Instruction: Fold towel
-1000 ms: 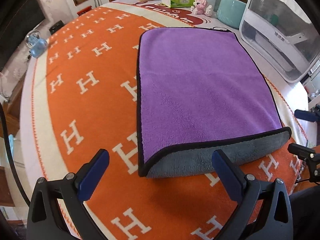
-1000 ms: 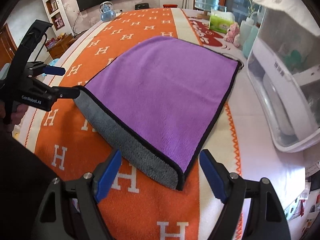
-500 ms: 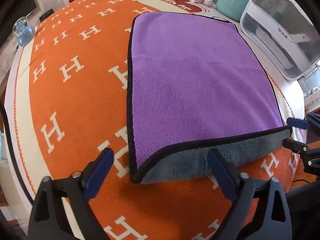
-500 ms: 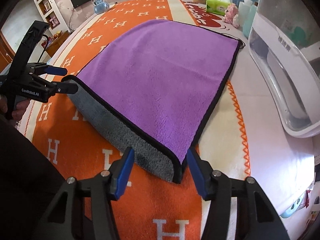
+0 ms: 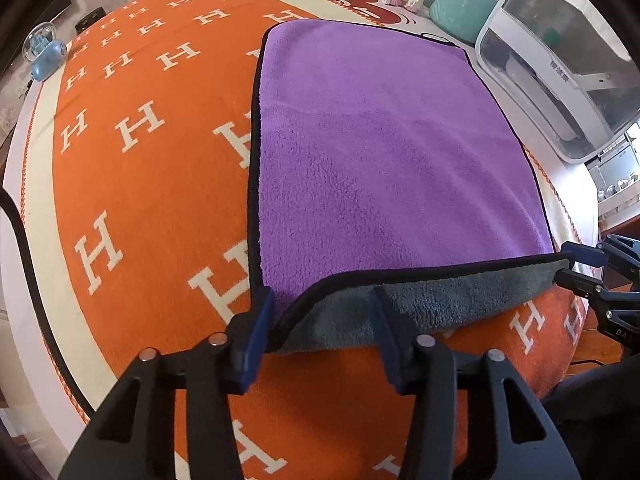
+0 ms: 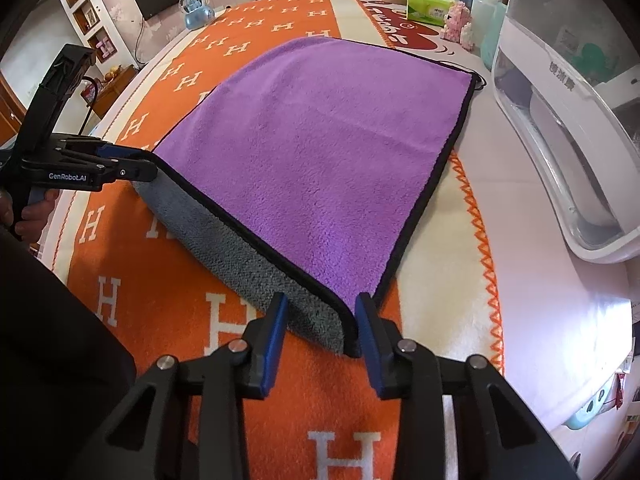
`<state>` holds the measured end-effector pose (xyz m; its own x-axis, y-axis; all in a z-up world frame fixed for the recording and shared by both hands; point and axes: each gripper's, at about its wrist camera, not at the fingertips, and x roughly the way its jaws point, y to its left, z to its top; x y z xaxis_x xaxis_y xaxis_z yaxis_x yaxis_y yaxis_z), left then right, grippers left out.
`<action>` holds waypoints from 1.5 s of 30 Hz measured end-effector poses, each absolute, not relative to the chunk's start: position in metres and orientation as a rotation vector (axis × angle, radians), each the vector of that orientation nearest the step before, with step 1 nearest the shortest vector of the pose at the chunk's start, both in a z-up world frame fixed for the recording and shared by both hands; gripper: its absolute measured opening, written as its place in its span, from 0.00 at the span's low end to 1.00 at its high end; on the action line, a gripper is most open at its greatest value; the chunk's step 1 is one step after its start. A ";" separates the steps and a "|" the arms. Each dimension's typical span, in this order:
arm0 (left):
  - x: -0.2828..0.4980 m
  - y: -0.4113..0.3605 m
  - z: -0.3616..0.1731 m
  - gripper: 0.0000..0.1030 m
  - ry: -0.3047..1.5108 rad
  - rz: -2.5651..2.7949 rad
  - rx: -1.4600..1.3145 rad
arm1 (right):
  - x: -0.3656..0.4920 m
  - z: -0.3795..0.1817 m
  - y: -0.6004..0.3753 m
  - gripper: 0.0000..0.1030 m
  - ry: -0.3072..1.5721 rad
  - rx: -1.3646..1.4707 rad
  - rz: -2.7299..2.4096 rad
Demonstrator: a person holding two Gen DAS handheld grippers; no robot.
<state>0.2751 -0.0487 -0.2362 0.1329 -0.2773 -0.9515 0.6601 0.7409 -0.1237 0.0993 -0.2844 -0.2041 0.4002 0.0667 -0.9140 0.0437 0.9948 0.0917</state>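
Note:
A purple towel (image 5: 384, 152) with a grey underside and black trim lies on the orange tablecloth, and it shows in the right wrist view (image 6: 328, 152) too. Its near edge is raised off the cloth, grey side showing. My left gripper (image 5: 324, 312) straddles the near left corner, jaws partly closed around it with a gap left. My right gripper (image 6: 320, 320) straddles the near right corner the same way, fingers close to the fabric. Each gripper appears in the other's view, at the towel's far corner.
A white plastic bin (image 5: 560, 80) stands right of the towel. A tissue box (image 6: 430, 4), pink toy (image 6: 460, 20) and teal pot (image 5: 460, 8) stand at the table's far end. A blue globe ornament (image 6: 196, 10) sits far left. The orange H-pattern cloth (image 5: 132, 184) covers the table.
Both grippers moved forward onto the towel's near corners and their jaws narrowed from wide open. The near edge of the towel has lifted a little.

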 end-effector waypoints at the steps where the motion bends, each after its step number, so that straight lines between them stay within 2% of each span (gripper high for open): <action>1: 0.275 -0.049 -0.236 0.38 1.265 -0.698 0.370 | 0.099 -0.204 -0.284 0.32 1.159 0.107 0.013; 4: 0.275 -0.047 -0.235 0.30 1.271 -0.688 0.368 | 0.098 -0.204 -0.285 0.30 1.156 0.106 0.010; 8: 0.275 -0.044 -0.236 0.14 1.282 -0.676 0.376 | 0.098 -0.203 -0.285 0.24 1.155 0.105 0.001; 12: 0.275 -0.042 -0.236 0.10 1.270 -0.656 0.377 | 0.097 -0.202 -0.286 0.17 1.152 0.103 -0.003; 20: 0.273 -0.042 -0.232 0.06 1.254 -0.643 0.370 | 0.096 -0.200 -0.286 0.05 1.143 0.103 -0.003; 35: 0.265 -0.041 -0.213 0.05 1.188 -0.592 0.374 | 0.094 -0.190 -0.287 0.05 1.101 0.101 0.018; 45: 0.269 -0.040 -0.171 0.05 1.080 -0.553 0.322 | 0.106 -0.154 -0.298 0.05 0.996 0.086 -0.001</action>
<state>0.2689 -0.0405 -0.1715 0.3560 -0.2665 -0.8957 0.5706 0.8210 -0.0175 0.1060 -0.2983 -0.1536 0.5443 0.0384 -0.8380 0.0399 0.9966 0.0715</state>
